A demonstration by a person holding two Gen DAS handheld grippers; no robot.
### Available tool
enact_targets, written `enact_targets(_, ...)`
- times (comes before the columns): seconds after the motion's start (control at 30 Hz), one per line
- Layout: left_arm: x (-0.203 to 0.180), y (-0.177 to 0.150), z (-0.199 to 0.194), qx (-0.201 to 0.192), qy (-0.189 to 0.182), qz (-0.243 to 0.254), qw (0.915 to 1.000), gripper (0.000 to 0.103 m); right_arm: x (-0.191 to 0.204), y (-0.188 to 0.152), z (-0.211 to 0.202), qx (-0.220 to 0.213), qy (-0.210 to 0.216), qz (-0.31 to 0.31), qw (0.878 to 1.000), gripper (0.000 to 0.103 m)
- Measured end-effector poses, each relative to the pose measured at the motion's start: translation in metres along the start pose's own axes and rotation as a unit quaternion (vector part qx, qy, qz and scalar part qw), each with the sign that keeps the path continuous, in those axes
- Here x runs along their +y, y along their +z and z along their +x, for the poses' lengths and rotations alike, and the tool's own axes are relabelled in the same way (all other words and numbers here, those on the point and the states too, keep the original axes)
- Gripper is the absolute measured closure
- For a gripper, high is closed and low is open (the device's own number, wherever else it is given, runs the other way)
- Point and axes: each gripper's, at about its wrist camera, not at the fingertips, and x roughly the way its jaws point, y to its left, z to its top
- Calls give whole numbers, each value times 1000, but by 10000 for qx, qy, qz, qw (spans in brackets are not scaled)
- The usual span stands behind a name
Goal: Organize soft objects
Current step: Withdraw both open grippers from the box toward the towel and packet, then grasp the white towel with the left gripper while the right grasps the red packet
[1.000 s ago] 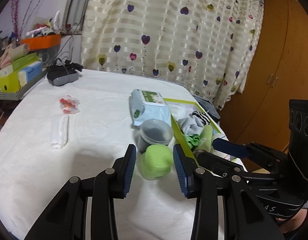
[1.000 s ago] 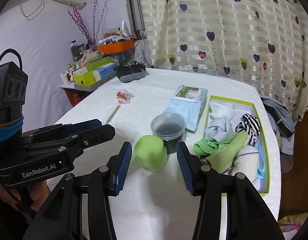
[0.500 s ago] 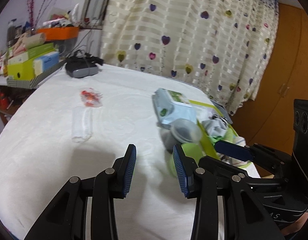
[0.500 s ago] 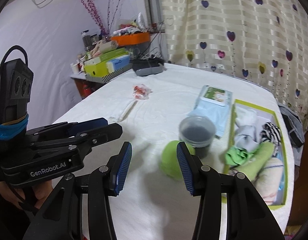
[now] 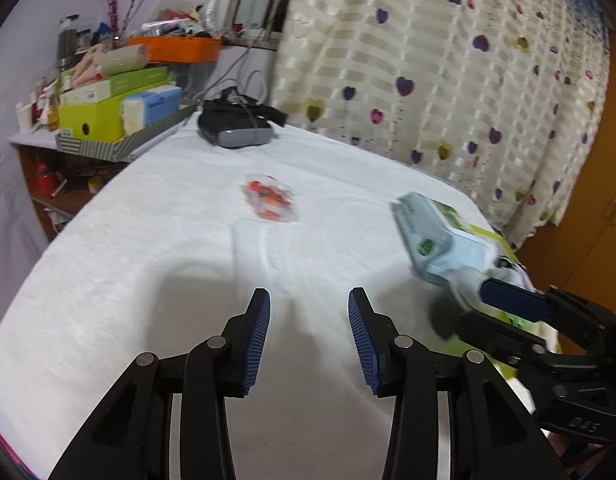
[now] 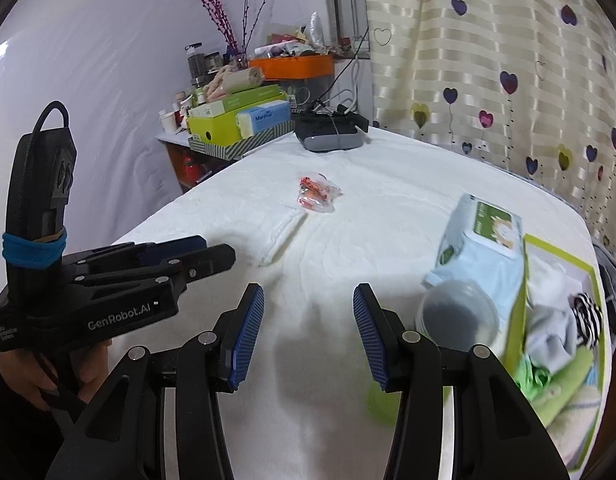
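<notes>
Dim indoor light, soft shadows under both claws on white cloth (image 5: 108,280). Motion blur right of claws, worst in left view. Fisheye-bent, dark corners.

under my claws spreads a table draped in white textured cloth (image 6: 407,208). on it lie a folded white towel (image 6: 278,236), a clear packet of red bits (image 6: 317,196), a pale blue wipes pack (image 6: 483,248), a lime-rimmed box of soft clothes (image 6: 521,304), a dark lidded tub (image 6: 455,316) and a grey-black headset (image 6: 331,134).
</notes>
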Motion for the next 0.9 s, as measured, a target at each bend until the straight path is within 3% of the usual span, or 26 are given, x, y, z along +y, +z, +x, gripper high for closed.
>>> enact_targets(0.27,26,19,49,354,274,-110,9989,61,-4,17,13,-55,46,-32,10000,55)
enact_targets(0.8,29,25,120,826,529,-134,9951,61,-23,34,35,73,-106,90,9999,55)
enact_targets(0.9,29,24,119,753,554,-90,9956,74,-25,39,38,94,-98,113,9998,55)
